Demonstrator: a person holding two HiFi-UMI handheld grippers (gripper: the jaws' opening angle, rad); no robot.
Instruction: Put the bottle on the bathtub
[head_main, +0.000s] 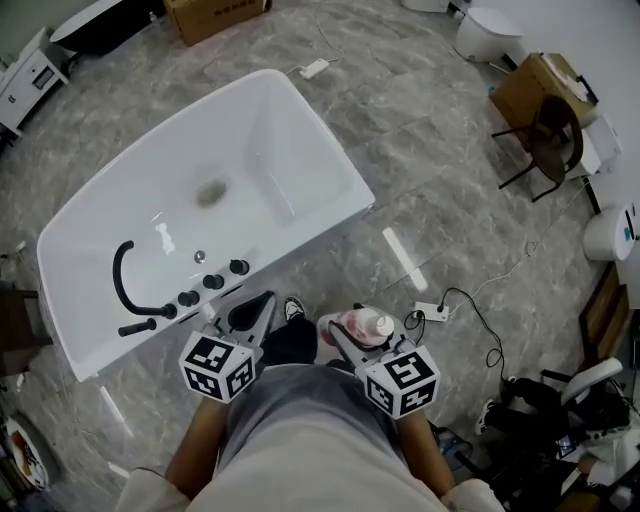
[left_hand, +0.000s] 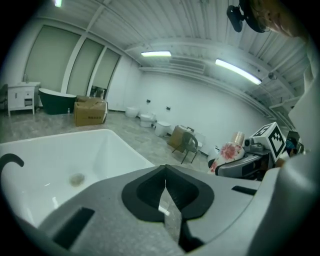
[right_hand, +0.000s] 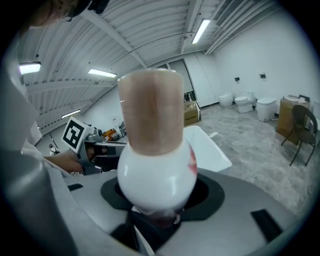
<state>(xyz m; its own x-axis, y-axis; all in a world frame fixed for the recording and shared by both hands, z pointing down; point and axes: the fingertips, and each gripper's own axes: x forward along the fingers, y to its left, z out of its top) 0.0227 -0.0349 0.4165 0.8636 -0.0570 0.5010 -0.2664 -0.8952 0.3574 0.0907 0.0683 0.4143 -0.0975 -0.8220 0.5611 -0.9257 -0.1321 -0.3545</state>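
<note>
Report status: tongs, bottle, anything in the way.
Left tongs shut, empty. Right tongs shut on bottle, held short of bathtub. Black faucet and knobs occupy near rim.

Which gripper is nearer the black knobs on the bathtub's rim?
Left. The left gripper hangs just beside the knobs; the right gripper, shut on the bottle, is farther right.

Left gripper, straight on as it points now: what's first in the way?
Probably nothing close: the left gripper, shut, seems to aim above the bathtub rim's corner, toward open floor. Depth is unclear; slightly lower, it meets that rim.
</note>
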